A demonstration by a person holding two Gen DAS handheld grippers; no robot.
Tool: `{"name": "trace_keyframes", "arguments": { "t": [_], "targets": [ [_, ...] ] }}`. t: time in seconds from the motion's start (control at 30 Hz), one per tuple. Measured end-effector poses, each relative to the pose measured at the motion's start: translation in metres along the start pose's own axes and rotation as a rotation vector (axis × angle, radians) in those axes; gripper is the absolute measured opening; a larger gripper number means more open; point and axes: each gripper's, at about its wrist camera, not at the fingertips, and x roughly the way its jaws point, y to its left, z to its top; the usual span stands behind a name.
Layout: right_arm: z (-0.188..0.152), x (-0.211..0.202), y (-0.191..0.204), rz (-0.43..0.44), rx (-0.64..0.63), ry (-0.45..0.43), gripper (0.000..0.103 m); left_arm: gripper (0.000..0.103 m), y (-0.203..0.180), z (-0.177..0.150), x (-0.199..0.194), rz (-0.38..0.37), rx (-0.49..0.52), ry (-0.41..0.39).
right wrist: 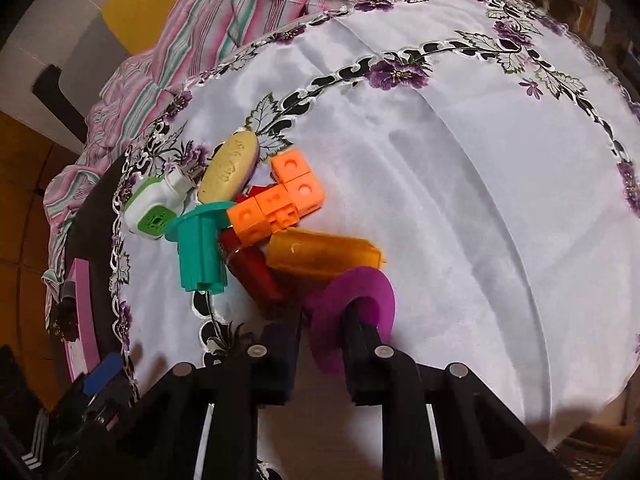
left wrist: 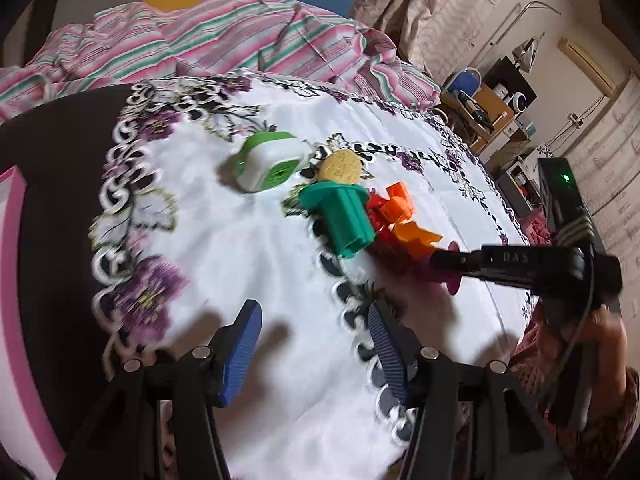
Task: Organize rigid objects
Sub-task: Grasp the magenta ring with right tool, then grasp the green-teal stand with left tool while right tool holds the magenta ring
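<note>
A cluster of toys lies on the white embroidered tablecloth (right wrist: 460, 184): a teal flanged piece (right wrist: 200, 252), orange cubes (right wrist: 280, 200), a red block (right wrist: 252, 268), an amber block (right wrist: 320, 256), a yellow oval piece (right wrist: 230, 168) and a white-and-green cube (right wrist: 154, 208). My right gripper (right wrist: 324, 320) is shut on a purple flanged piece (right wrist: 356, 300) beside the cluster. In the left wrist view my left gripper (left wrist: 314, 332) is open and empty, short of the teal piece (left wrist: 344, 216), with the right gripper (left wrist: 448, 260) holding the purple piece (left wrist: 454, 280).
A striped pink cloth (left wrist: 240, 36) is heaped behind the table. A pink-edged box (left wrist: 12, 280) sits at the left edge. Shelves and clutter (left wrist: 500, 112) stand at the far right. The table's right edge drops off near my right hand.
</note>
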Motion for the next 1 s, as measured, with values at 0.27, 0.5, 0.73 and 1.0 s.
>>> {"name": "trace_keyframes", "arguments": {
  "t": [0.27, 0.5, 0.73, 1.0],
  "targets": [
    [-0.002, -0.018, -0.001, 0.055, 0.008, -0.102, 0.015, 0.057, -0.020, 0.036, 0.033, 0.000, -0.007, 0.016],
    [0.000, -0.023, -0.008, 0.071, 0.048, -0.139, 0.015, 0.057, -0.017, 0.053, 0.062, -0.014, -0.070, 0.047],
    [0.001, -0.023, -0.007, 0.081, 0.050, -0.152, 0.015, 0.056, -0.017, 0.055, 0.089, 0.011, -0.050, 0.081],
    [0.001, -0.022, -0.007, 0.084, 0.048, -0.153, 0.015, 0.031, -0.020, 0.044, 0.085, 0.079, 0.042, 0.047]
  ]
}}
